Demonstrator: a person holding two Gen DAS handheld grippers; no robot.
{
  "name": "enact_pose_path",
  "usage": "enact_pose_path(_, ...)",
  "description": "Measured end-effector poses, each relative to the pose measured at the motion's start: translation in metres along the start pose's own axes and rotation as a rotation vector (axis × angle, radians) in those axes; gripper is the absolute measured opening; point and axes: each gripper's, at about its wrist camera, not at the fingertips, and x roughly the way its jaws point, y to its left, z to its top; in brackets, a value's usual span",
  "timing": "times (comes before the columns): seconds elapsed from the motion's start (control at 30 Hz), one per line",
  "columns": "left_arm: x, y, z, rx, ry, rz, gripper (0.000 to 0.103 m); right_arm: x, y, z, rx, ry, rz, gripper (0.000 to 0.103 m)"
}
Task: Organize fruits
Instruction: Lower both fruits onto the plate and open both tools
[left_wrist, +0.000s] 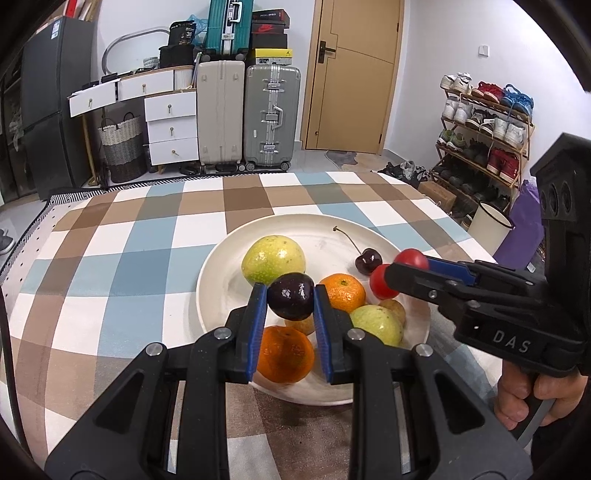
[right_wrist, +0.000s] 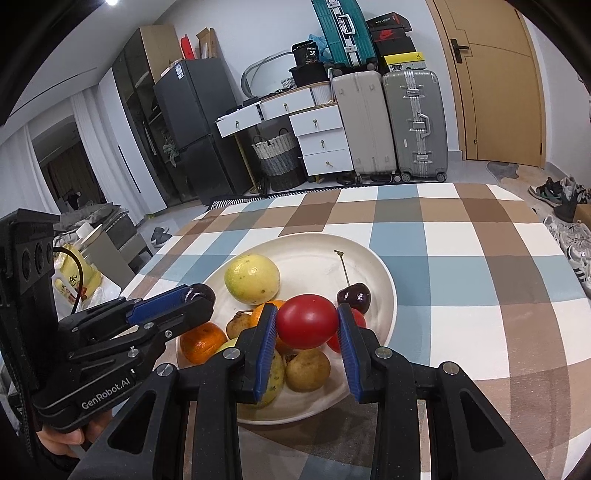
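A white plate (left_wrist: 221, 266) on the checked tablecloth holds a green-yellow fruit (left_wrist: 273, 258), two oranges (left_wrist: 284, 354), a dark cherry with a stem (left_wrist: 367, 260), pale green fruit (left_wrist: 376, 325) and small brown fruits. My left gripper (left_wrist: 290, 301) is shut on a dark purple plum (left_wrist: 290, 301) above the plate. My right gripper (right_wrist: 307, 321) is shut on a red tomato (right_wrist: 307, 321) over the plate's right half; a second red tomato (right_wrist: 356, 321) sits just behind it. The plate also shows in the right wrist view (right_wrist: 384, 280).
The checked tablecloth (left_wrist: 129, 266) covers the table around the plate. Suitcases, white drawers and a woven basket stand beyond the far edge. A shoe rack (left_wrist: 484, 140) and a white bin (left_wrist: 489, 229) stand to the right.
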Motion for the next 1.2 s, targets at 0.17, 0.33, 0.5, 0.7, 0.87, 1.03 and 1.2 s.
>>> enact_pose_path(0.17,0.004,0.0,-0.002,0.007,0.002,0.001,0.022,0.003,0.0,0.0,0.005,0.007,-0.003,0.033)
enact_pose_path(0.33,0.008,-0.001,-0.005,0.015,0.007,0.004,0.022,0.008,0.0,0.0,0.007,0.005,-0.005,0.033)
enact_pose_path(0.5,0.008,0.0,-0.006,0.016,0.001,-0.001,0.022,0.0,-0.003,0.001,0.013,-0.046,-0.037,0.049)
enact_pose_path(0.7,0.007,0.0,-0.006,0.015,0.0,-0.004,0.022,-0.006,-0.012,0.001,0.034,-0.056,-0.063,0.062)
enact_pose_path(0.87,0.0,0.003,-0.004,0.008,-0.019,-0.016,0.023,-0.009,-0.011,-0.001,0.027,-0.06,-0.061,0.076)
enact_pose_path(1.03,-0.005,0.005,-0.003,-0.001,-0.03,0.001,0.06,-0.013,-0.011,-0.002,0.026,-0.071,-0.053,0.089)
enact_pose_path(1.2,-0.021,0.009,-0.002,-0.013,-0.092,0.023,0.087,-0.022,-0.015,-0.004,0.039,-0.089,-0.041,0.101)
